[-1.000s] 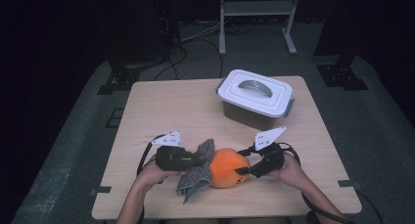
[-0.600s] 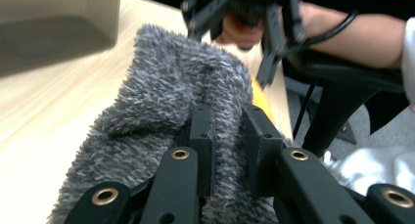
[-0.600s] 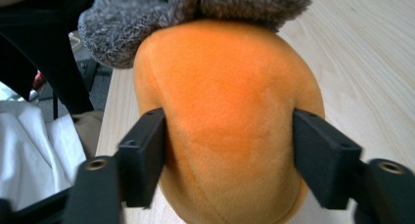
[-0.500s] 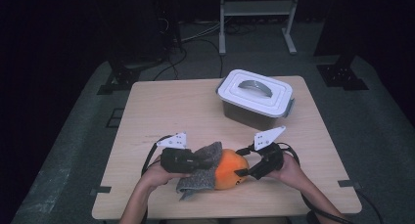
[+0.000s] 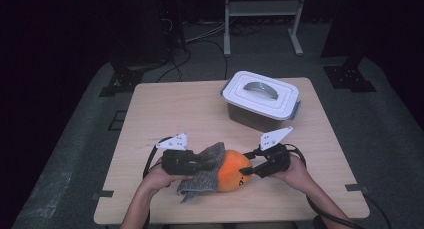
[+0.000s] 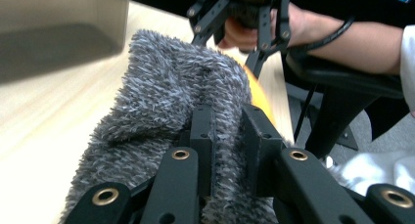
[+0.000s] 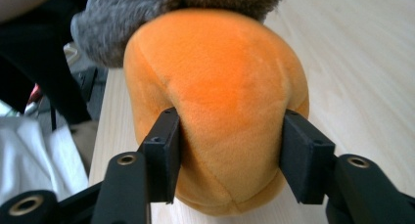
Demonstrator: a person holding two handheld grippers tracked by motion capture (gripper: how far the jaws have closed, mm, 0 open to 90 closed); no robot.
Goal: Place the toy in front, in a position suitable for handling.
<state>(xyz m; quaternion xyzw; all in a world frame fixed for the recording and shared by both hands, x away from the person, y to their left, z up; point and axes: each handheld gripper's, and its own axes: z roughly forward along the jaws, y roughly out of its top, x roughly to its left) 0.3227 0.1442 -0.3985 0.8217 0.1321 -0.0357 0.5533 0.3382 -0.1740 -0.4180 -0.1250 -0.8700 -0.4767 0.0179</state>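
Your right gripper (image 7: 230, 155) has just been closing and now pinches the orange plush toy (image 7: 220, 97) at the table's (image 5: 175, 109) near edge. Left gripper (image 6: 222, 136) clamps its grey fuzzy cloth (image 6: 171, 87). Both grips set; separating or moving remains. Lidded box (image 5: 260, 96) untouched.

You get an evenly lit table (image 5: 200, 114) in the high view, while the room around it falls off into near black. Shadows under the lidded plastic box (image 5: 261, 100) are soft and short. In the left gripper view, that box (image 6: 58, 28) blurs to a grey smear, and the grey fuzzy cloth (image 6: 171, 101) is sharp. The orange plush toy (image 7: 215, 101) is bright and crisp, without glare.
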